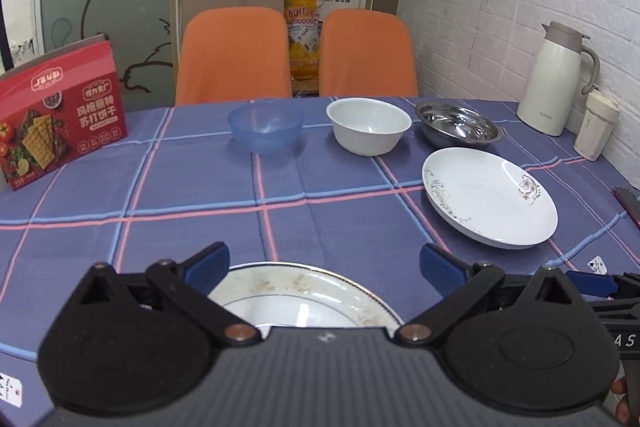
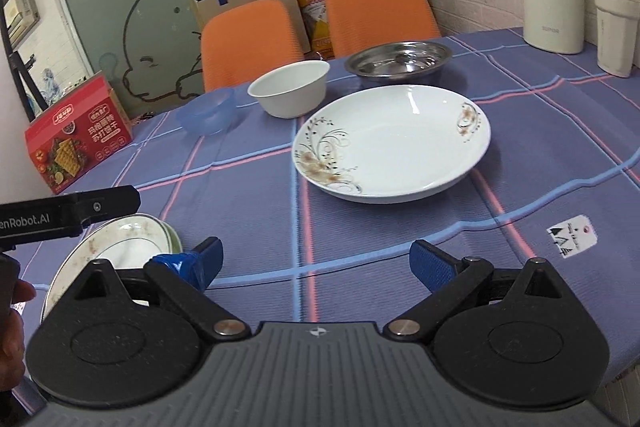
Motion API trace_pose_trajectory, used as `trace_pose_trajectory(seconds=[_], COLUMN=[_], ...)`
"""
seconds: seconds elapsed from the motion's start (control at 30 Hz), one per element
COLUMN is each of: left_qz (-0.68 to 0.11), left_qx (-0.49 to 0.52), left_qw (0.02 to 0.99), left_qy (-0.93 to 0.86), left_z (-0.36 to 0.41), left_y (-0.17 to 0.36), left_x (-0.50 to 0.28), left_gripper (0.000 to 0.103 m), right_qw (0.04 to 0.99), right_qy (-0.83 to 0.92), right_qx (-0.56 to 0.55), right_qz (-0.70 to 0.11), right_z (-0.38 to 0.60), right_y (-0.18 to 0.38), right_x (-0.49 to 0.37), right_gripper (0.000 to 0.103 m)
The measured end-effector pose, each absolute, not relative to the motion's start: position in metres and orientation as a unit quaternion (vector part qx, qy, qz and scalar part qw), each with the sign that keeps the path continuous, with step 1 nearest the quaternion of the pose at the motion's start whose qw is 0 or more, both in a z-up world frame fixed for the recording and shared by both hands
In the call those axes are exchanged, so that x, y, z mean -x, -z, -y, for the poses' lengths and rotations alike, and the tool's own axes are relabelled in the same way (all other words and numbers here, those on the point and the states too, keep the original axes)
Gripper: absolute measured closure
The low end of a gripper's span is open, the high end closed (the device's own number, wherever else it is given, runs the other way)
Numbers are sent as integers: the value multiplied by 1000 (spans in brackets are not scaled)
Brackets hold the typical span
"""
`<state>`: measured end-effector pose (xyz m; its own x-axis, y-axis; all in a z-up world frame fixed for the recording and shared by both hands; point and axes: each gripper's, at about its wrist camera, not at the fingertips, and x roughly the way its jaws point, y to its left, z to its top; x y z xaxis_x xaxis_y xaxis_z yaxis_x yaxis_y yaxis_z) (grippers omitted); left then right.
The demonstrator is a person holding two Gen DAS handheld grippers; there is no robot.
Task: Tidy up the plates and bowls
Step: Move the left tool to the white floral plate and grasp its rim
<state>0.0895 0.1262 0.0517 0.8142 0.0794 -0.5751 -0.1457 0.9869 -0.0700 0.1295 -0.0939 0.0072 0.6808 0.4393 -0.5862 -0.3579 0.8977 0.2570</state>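
Tabletop (image 2: 248,195) carried a flowered plate (image 2: 392,143) at 12 o'clock of the right tool (image 2: 316,259), bowls beyond. Gold-rimmed plate (image 1: 296,295) sat under the left tool (image 1: 324,263). Both tools gaped wide, empty. Risk: glazed rims could slip from the pads (image 1: 440,269) and chip.

Desk (image 1: 280,227), blue plaid cloth: blue bowl (image 1: 265,130) 12 o'clock, white bowl (image 1: 368,126), steel bowl (image 1: 458,126), floral plate (image 1: 490,197) 2 o'clock, rimmed plate (image 1: 296,301) 6 o'clock, cracker box (image 1: 60,115) 10 o'clock, jug (image 1: 554,79), cup (image 1: 596,127).
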Motion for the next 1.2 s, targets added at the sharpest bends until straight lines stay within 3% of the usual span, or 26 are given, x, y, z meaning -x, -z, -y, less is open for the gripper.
trace_pose_trajectory(seconds=[0.77, 1.03, 1.2], left_qz=[-346, -360, -411], left_qx=[-10, 32, 51], left_qw=[936, 932, 910], left_qy=[-65, -2, 33], left_z=[-76, -81, -74], left_y=[-43, -58, -37], left_x=[-165, -212, -261], left_gripper=[3, 3, 3], right_qw=[925, 931, 926], right_qy=[-190, -182, -167], right_qx=[-86, -46, -10], right_qz=[-317, -315, -338], right_z=[155, 148, 138], right_y=[-10, -11, 1], right_x=[-185, -229, -260], right_gripper=[15, 15, 15])
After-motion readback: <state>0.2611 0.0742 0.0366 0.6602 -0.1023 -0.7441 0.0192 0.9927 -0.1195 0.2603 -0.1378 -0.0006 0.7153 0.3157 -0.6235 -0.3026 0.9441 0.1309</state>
